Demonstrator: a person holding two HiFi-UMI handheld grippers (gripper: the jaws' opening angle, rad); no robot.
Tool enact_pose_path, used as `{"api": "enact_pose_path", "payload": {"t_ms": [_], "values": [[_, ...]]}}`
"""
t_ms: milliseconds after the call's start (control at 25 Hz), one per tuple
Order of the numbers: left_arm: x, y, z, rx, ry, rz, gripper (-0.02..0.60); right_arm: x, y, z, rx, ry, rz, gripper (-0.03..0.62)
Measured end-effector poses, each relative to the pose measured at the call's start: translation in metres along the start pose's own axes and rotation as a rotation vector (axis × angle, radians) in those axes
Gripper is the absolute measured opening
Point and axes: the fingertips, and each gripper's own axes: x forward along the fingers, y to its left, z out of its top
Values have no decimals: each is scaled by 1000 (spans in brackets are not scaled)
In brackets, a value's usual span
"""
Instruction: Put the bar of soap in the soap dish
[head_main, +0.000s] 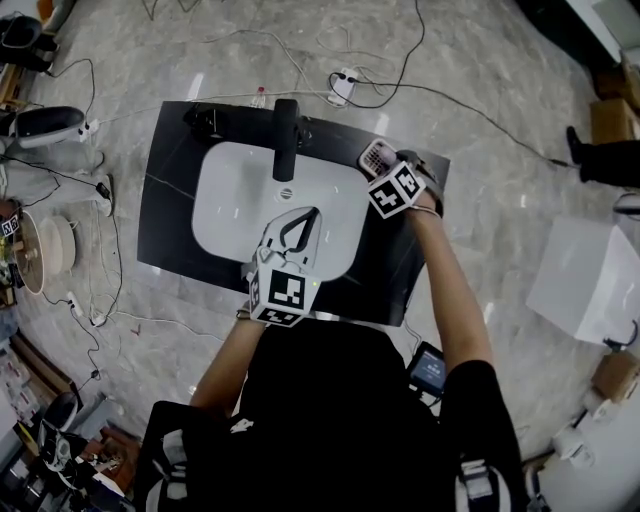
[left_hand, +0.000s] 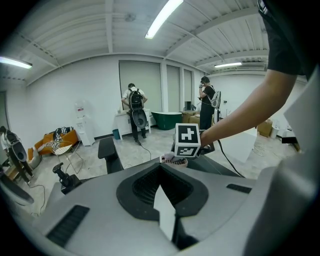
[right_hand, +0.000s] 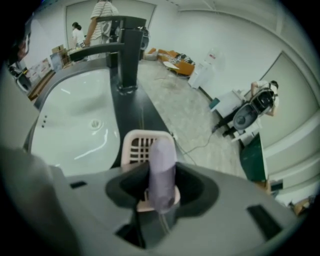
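A lilac bar of soap (right_hand: 161, 150) stands on edge between the jaws of my right gripper (right_hand: 162, 172), which is shut on it. Right under it lies the pink slatted soap dish (right_hand: 134, 145), on the black counter beside the basin. In the head view my right gripper (head_main: 384, 166) points steeply down over the dish (head_main: 372, 152) at the sink's right rear corner. My left gripper (head_main: 312, 213) hangs over the white basin (head_main: 225, 200), its fingertips together and nothing between them. From the left gripper (left_hand: 161, 167) view, the right gripper's marker cube (left_hand: 187, 141) sits over the dish (left_hand: 171, 159).
A black faucet (head_main: 285, 135) stands at the basin's back edge, left of the dish. The black counter (head_main: 170, 200) rings the basin. Cables and a power strip (head_main: 343, 85) lie on the floor behind. People stand far off in the room (left_hand: 135, 107).
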Motion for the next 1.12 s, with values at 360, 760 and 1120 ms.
{"api": "enact_pose_path", "payload": {"t_ms": [360,760,1120], "values": [[-2,4,-4,30,5,5,18,-6,7,12,52,-50,35,178],[-1,2,11,65,-30,-26,18,-25,19,11,141,-108,118,224],[-5,8,42,114,-90,-33,18,-83,9,10,273,-222,88,163]]}}
